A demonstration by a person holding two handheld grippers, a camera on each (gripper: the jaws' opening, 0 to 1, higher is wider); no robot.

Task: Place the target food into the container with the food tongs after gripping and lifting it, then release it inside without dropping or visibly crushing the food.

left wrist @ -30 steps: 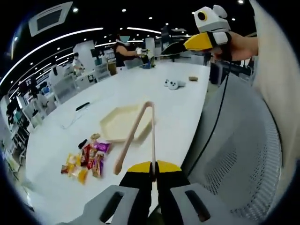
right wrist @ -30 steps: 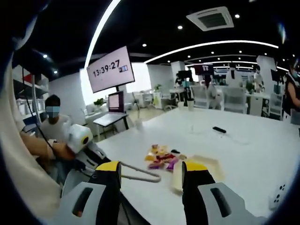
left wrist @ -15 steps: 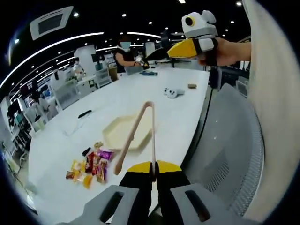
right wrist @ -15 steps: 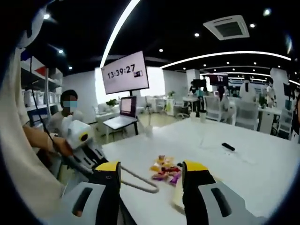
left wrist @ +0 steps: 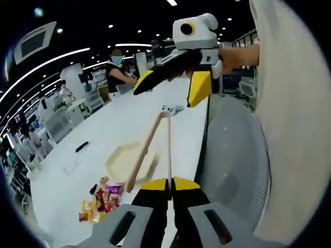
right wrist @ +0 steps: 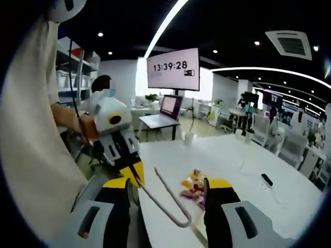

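Two grippers, each held by a person, are raised above a long white table (left wrist: 119,124). In the left gripper view, the left gripper (left wrist: 168,192) has its jaws pressed together on the handle end of beige tongs (left wrist: 152,147), whose two arms spread apart toward the table. Below the tongs' tips sits a pale hexagonal tray (left wrist: 124,163), and near it, closer to the table's near end, lies a small pile of wrapped snacks (left wrist: 101,199) in red, yellow and purple. The right gripper (left wrist: 173,82) hangs above with its yellow-tipped jaws apart. In the right gripper view, the right gripper's jaws stand wide apart and hold nothing; the tongs curve between them, and a wall screen (right wrist: 173,68) reads 13:39:28. Writing on the snack wrappers is too small to read
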